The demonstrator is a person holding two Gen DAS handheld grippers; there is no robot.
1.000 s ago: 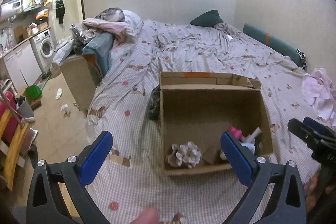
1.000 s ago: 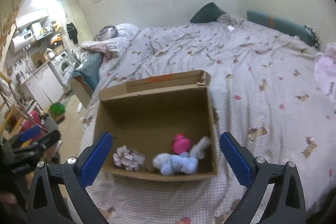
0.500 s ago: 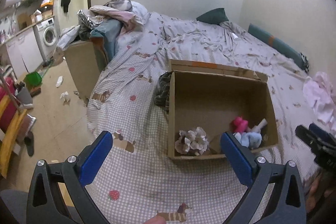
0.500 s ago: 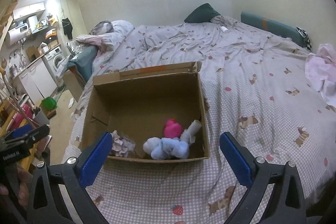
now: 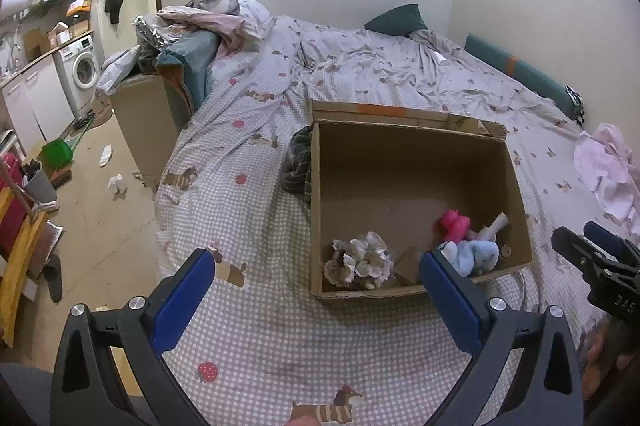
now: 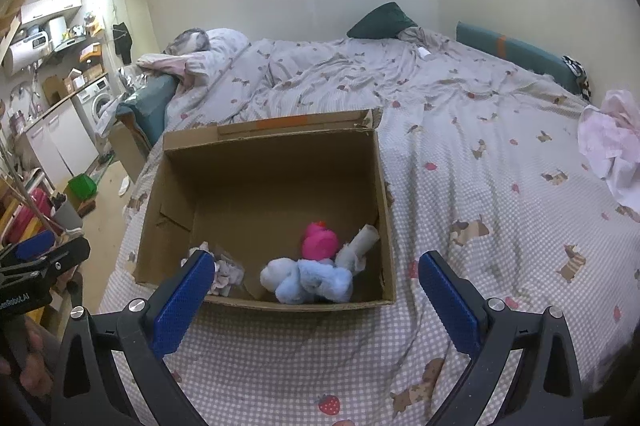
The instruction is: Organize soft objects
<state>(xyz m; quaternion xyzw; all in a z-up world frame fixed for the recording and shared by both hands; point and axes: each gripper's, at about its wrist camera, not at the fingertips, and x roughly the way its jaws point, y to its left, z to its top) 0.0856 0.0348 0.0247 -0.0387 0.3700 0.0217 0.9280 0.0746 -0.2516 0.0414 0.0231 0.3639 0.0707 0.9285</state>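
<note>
Cardboard box (image 6: 276, 162) on bed (image 6: 480, 154), long axis left-right, open top up.

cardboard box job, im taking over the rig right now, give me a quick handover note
Left gripper: jaws open, empty, held over the bed short of the box.
Right gripper: jaws open, empty, also short of the box.
Cardboard box sits open on the checked bedspread.
Done: pink plush, light blue plush, grey-white flower-like soft toy and a pale roll lie along the box's near wall.
Left, probably: the pink cloth at the bed's right edge and the dark striped cloth beside the box's left wall.
</note>
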